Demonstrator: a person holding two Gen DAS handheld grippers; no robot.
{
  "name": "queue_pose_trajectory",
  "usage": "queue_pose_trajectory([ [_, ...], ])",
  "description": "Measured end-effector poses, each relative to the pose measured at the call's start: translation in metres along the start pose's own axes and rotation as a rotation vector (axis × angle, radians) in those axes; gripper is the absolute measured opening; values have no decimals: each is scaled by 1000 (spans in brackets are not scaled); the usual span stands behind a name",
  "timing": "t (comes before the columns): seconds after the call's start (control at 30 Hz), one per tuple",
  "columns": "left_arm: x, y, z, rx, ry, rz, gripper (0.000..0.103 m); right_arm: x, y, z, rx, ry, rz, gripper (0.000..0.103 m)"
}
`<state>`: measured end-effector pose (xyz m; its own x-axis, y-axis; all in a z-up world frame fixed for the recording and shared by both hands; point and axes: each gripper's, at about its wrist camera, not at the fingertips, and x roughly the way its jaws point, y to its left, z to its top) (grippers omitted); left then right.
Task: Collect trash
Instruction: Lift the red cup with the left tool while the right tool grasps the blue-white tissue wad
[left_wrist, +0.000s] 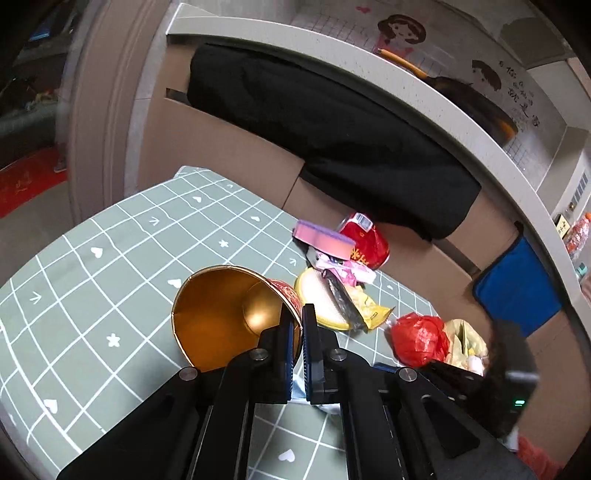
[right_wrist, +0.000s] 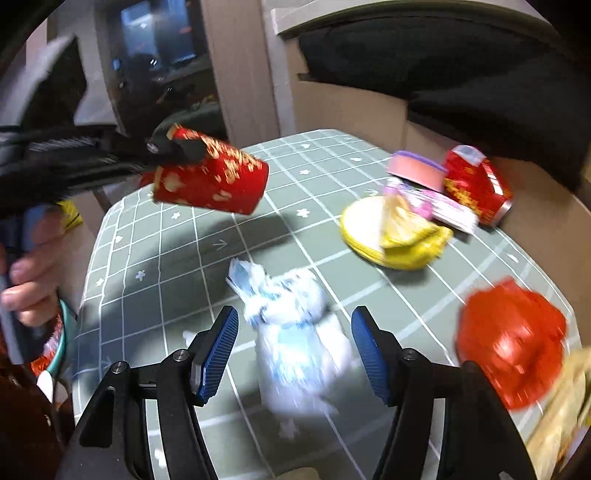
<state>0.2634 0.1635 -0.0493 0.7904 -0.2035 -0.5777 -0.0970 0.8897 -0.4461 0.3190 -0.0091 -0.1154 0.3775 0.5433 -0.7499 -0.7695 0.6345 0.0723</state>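
Note:
My left gripper (left_wrist: 295, 317) is shut on the rim of a red paper cup (left_wrist: 221, 317) with a gold inside and holds it tilted above the table. In the right wrist view the same cup (right_wrist: 212, 181) hangs in the air at the left in the left gripper (right_wrist: 173, 146). My right gripper (right_wrist: 293, 328) is open, its jaws on either side of a crumpled white and blue wrapper (right_wrist: 291, 332) lying on the green checked tablecloth (right_wrist: 166, 258).
On the table lie a yellow lid (right_wrist: 365, 229) with a yellow wrapper, pink packets (right_wrist: 436, 206), a pink and purple sponge (right_wrist: 417, 168), a red can (right_wrist: 476, 184) and a red plastic bag (right_wrist: 513, 343). Cardboard boxes (left_wrist: 236, 155) stand behind the table.

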Motion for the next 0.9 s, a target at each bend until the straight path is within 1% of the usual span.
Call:
queue_pose_trajectory([
  [0.1, -2, 5, -1, -17, 12, -12, 4, 21, 8, 8, -52, 38, -24, 62],
  [0.17, -3, 7, -2, -19, 14, -14, 4, 30, 9, 9, -64, 52, -56, 61],
  [0.2, -3, 7, -3, -19, 14, -15, 4, 32, 8, 9, -64, 58, -59, 61],
  [0.23, -3, 8, -3, -19, 16, -18, 4, 34, 7, 8, -57, 67, -52, 59],
  [0.27, -3, 8, -3, -21, 18, -21, 4, 34, 3, 7, -40, 73, -29, 51],
  [0.33, -4, 6, -4, -20, 20, -27, 4, 29, -2, 5, -2, 69, 9, 49],
  [0.37, -4, 4, -4, -16, 20, -29, 4, 22, -4, 4, 12, 61, 8, 49],
  [0.47, -6, -6, -6, 0, 20, -41, 4, -2, -6, 1, 36, 27, -47, 47],
  [0.57, -7, -22, -8, 25, 25, -62, 4, -30, -13, -2, 90, -19, -46, 47],
  [0.63, -7, -35, -10, 47, 28, -79, 4, -54, -20, -5, 122, -56, -57, 47],
  [0.73, -9, -58, -12, 83, 29, -106, 4, -79, -24, -8, 136, -94, -90, 47],
  [0.9, -17, -106, -9, 169, 1, -155, 4, -129, -39, -17, 172, -170, -173, 47],
])
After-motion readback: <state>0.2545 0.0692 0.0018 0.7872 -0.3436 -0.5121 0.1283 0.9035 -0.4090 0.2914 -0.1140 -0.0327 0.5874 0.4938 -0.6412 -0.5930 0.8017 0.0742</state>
